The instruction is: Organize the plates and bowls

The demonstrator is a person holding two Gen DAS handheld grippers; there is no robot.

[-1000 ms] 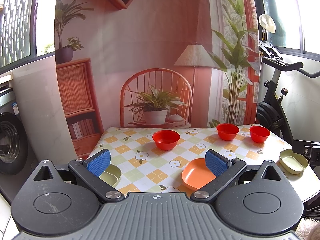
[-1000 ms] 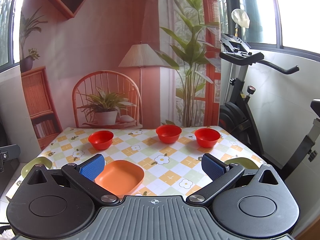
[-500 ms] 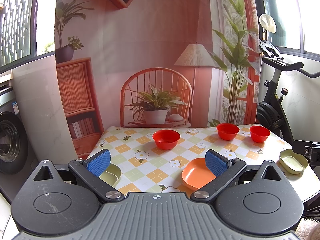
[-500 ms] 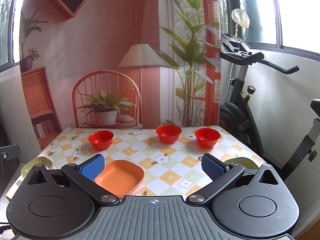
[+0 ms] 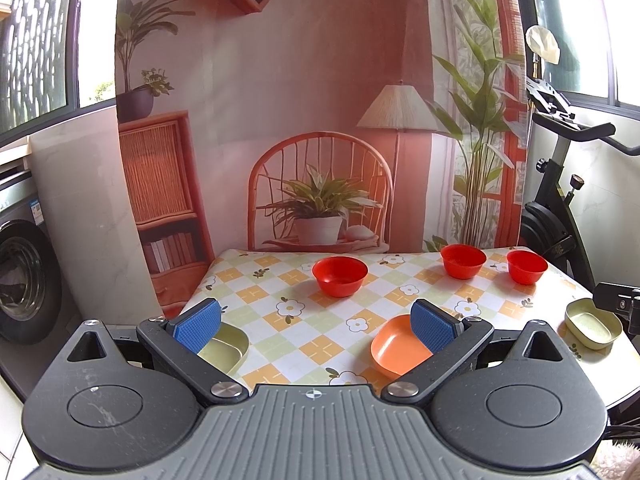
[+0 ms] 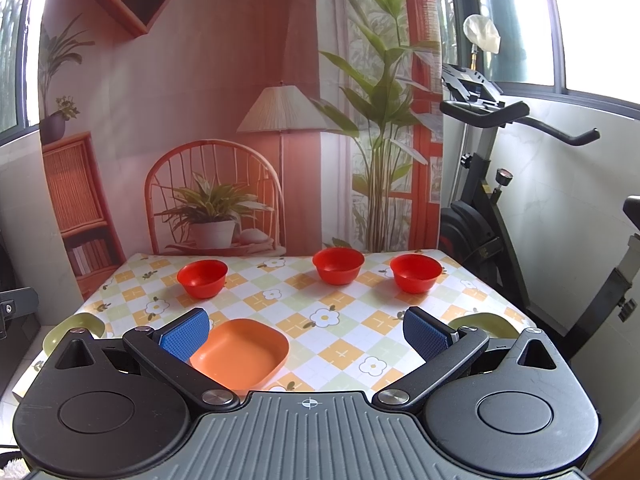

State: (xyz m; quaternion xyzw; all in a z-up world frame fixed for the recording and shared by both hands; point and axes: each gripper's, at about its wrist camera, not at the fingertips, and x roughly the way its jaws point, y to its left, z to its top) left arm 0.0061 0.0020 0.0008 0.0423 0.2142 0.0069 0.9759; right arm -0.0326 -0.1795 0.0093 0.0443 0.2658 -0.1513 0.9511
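Above the near edge of the tabletop we hold both tongs spread wide and empty, the left tongs and the right tongs. Three red bowls stand apart in a row toward the far side. An orange plate lies near us, with one green plate at the left edge and another green dish at the right edge.

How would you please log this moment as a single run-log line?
phase: pre-grasp | left gripper: open, empty | right gripper: open, empty | three red bowls, orange plate, two green plates: untouched on table
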